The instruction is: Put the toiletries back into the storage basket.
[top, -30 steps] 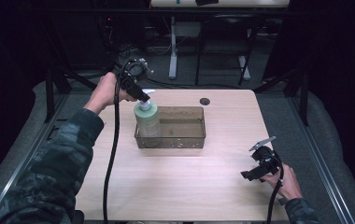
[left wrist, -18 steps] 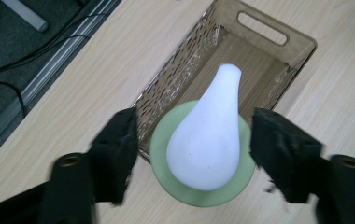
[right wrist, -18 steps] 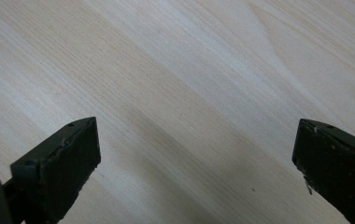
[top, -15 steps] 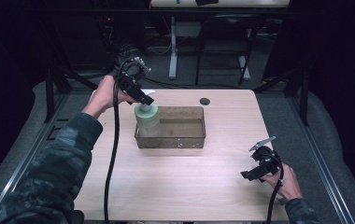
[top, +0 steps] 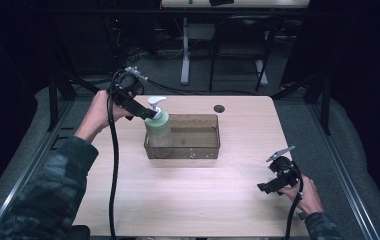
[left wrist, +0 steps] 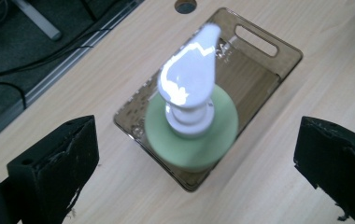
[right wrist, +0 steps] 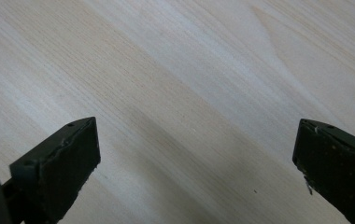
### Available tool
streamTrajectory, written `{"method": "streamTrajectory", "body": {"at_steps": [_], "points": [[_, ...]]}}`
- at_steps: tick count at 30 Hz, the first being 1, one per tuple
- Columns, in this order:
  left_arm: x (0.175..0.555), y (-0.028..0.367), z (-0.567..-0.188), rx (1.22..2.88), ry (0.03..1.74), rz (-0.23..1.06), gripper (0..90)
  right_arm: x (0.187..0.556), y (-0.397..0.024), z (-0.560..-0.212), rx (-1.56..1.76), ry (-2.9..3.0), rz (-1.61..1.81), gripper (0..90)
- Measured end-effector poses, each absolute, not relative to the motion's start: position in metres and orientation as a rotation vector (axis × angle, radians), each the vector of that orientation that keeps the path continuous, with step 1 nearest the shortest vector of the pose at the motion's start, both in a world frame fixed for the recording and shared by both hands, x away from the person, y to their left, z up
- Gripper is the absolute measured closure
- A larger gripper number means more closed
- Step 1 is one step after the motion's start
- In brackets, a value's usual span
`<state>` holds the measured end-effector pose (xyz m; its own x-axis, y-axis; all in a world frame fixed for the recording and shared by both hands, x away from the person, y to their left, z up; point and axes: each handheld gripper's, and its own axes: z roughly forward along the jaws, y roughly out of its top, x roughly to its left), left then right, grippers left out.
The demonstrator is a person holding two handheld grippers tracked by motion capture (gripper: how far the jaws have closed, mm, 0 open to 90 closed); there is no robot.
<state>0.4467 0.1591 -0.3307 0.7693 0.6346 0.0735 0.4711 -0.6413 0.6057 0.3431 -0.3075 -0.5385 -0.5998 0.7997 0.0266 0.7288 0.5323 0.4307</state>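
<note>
Here, the pale green round soap bottle with a white pump head (top: 158,127) stands upright in the left end of the smoky translucent plastic tray (top: 198,150) at the far middle of the light wood table (top: 188,200). The left gripper (left wrist: 196,154) hangs above the pump, jaws wide and empty. The right gripper (top: 270,186) sits low over the table at the near right, jaws wide, holding nothing.

one pump bottle (top: 158,127), one clear bin (top: 198,145), two grippers, one table (top: 188,195)
</note>
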Motion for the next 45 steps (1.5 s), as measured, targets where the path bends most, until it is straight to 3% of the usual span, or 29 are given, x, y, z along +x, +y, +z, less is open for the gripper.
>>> {"method": "streamTrajectory", "body": {"at_steps": [16, 24, 34, 45], "points": [[0.402, 0.190, -0.389, 2.384, 0.937, 0.406, 0.0, 0.342, -0.307, -0.538, 1.306, 2.594, 0.597, 0.3], [0.389, 0.201, -0.431, 2.368, 1.019, 0.361, 0.0, 0.343, -0.307, -0.538, 1.302, 2.594, 0.598, 0.0], [0.382, 0.210, -0.483, 2.341, 1.114, 0.295, 0.0, 0.343, -0.308, -0.538, 1.302, 2.584, 0.595, 0.0], [0.381, 0.207, -0.509, 2.385, 1.131, 0.266, 0.0, 0.343, -0.309, -0.537, 1.300, 2.579, 0.609, 0.0]]}}
